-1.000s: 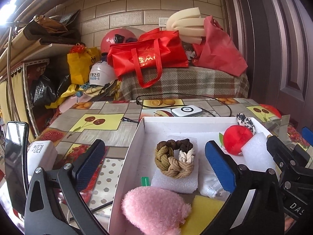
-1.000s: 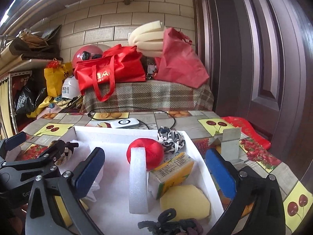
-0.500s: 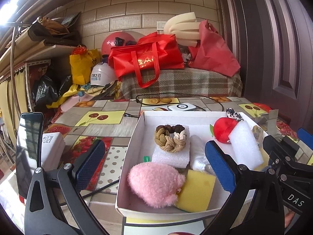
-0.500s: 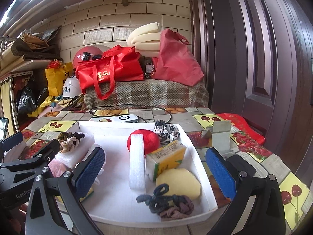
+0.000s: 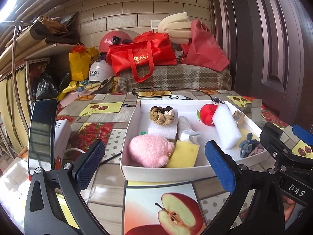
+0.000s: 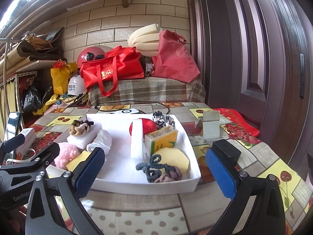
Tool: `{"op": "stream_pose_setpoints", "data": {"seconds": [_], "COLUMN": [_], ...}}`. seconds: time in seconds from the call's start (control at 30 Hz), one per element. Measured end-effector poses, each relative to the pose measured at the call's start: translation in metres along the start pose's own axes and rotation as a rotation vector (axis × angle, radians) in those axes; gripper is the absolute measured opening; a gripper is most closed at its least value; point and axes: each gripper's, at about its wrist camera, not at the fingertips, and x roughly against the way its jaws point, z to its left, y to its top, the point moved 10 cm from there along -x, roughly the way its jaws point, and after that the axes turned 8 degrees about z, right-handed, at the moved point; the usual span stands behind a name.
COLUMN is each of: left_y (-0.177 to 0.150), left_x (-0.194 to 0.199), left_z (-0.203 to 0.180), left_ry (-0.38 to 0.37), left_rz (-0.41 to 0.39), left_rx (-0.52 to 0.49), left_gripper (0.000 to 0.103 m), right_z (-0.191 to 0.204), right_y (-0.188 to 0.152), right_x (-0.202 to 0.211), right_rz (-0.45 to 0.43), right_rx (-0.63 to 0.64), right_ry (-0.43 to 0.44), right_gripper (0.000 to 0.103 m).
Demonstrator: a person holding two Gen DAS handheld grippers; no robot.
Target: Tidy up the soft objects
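The tray [image 6: 192,152] is white. Its contents are coloured as follows: a pink fluffy ball [image 5: 149,149], a yellow sponge [image 5: 183,154], a white foam bar [image 5: 227,129], a red plush ball [image 5: 207,114], and a braided ring [image 5: 161,114] in tan, dark brown and cream. Hair ties [image 6: 158,170] are shown in blue-grey and mauve. A scrunchie [image 6: 163,119] is patterned black-and-white. The carton [image 6: 161,140] is printed yellow and green. Blue pads [image 6: 89,171] are fitted on black gripper frames. The tablecloth [image 5: 162,205] is patterned with fruit — cherries, strawberries, a halved apple.
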Motion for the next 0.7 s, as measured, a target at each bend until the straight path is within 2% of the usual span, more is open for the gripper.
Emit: {"op": "stream_pose_setpoints", "data": {"seconds": [0.23,0.37,0.6,0.7], "left_y": [-0.019,-0.024,-0.038,-0.041], "left_x": [0.025,0.039,0.046,0.049], "left_z": [-0.008,-0.011,-0.015,-0.016], "left_ry": [-0.053,-0.069,-0.080,-0.047], "left_rz": [0.009,-0.005,0.055,0.064], "left_rx": [-0.025,-0.028,-0.030,-0.044], "left_gripper": [0.103,0.103,0.103,0.103], "right_z": [-0.007,-0.009,-0.011,-0.013], "right_y": [-0.019,-0.025,-0.037,-0.041], "right_x": [0.016,0.032,0.051,0.062], "right_rz": [0.056,0.043,0.063,0.060], "right_rx": [-0.010,-0.006,0.004,-0.004], "right_ry": [0.004,0.000,-0.016,-0.014], "right_gripper": [0.103,0.103,0.103,0.103]}}
